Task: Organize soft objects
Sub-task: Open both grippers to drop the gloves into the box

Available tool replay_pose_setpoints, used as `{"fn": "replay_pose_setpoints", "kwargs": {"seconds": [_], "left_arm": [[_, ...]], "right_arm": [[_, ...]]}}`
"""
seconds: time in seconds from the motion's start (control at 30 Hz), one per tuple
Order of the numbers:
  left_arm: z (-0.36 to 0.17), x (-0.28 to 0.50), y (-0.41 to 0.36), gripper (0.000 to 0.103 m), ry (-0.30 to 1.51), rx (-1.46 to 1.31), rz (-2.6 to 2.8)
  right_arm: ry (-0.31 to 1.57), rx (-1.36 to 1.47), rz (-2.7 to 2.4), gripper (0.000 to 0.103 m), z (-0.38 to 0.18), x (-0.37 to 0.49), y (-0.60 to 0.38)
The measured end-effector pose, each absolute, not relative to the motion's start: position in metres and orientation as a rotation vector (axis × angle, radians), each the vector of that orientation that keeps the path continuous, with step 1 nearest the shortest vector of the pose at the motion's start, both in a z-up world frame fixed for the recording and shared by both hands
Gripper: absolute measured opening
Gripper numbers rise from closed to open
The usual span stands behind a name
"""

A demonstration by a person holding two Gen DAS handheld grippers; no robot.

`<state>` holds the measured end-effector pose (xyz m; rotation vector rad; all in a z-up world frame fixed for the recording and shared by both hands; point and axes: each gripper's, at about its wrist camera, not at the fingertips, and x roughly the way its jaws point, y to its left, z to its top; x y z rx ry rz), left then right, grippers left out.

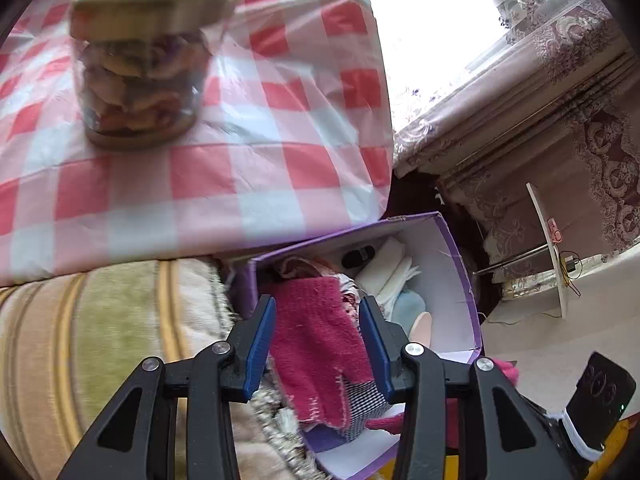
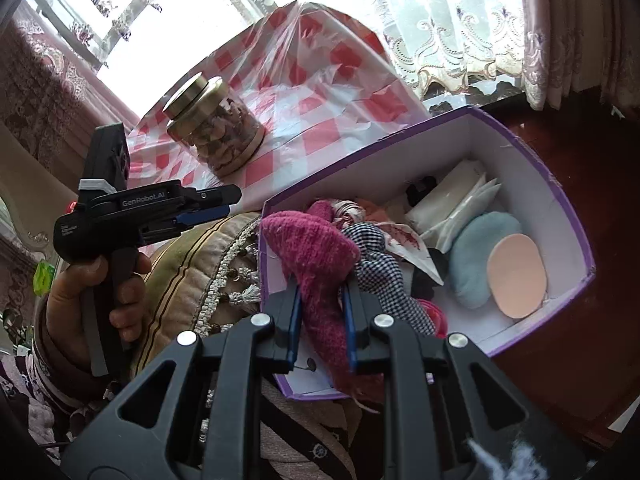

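My right tongs (image 2: 322,320) clamp one magenta knit cloth (image 2: 316,248) over one purple box (image 2: 560,204); my left tongs (image 1: 318,334) stand apart; one jar (image 2: 218,128) at ten o'clock.

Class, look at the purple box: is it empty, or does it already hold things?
Holding things. The purple box contains a blue pad, a peach oval, white packets and checked cloth.

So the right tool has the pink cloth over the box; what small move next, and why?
Probably lower the right tool a little and open it. It is shut on the pink cloth, whose top already drapes over the pile inside the purple box, and the left tool stands open around the cloth without pressing on it, so letting go should leave the cloth in the box.
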<state>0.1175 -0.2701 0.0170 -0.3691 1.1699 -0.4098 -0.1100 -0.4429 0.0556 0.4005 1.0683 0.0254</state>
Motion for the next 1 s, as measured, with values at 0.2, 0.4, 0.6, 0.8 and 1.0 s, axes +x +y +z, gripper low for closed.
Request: {"fn": "replay_pose_setpoints", "kwargs": {"seconds": [0.2,0.4,0.6,0.8,1.0], "left_arm": [[0.037,0.098,-0.240,0.048,1.107,-0.320,-0.416],[0.045,0.069,-0.234,0.057,1.063,-0.222,-0.449],[0.035,0.047,-0.244,0.066,1.103,-0.228,-0.587],[0.036,0.030,-0.262,0.085,1.100,-0.190,-0.673],[0.033,0.021,-0.278,0.093,1.123,-0.106,-0.689]], "right_arm": [[1.142,0.340,0.116,0.022,0.039,-0.082,-0.408],[1.238,0.257,0.119,0.043,0.001,-0.043,-0.385],[1.222,0.199,0.000,0.070,0.006,-0.051,-0.386],[1.154,0.100,-0.195,0.076,0.043,-0.088,-0.391],[1.124,0.042,-0.355,0.077,0.064,-0.121,-0.393]]}}
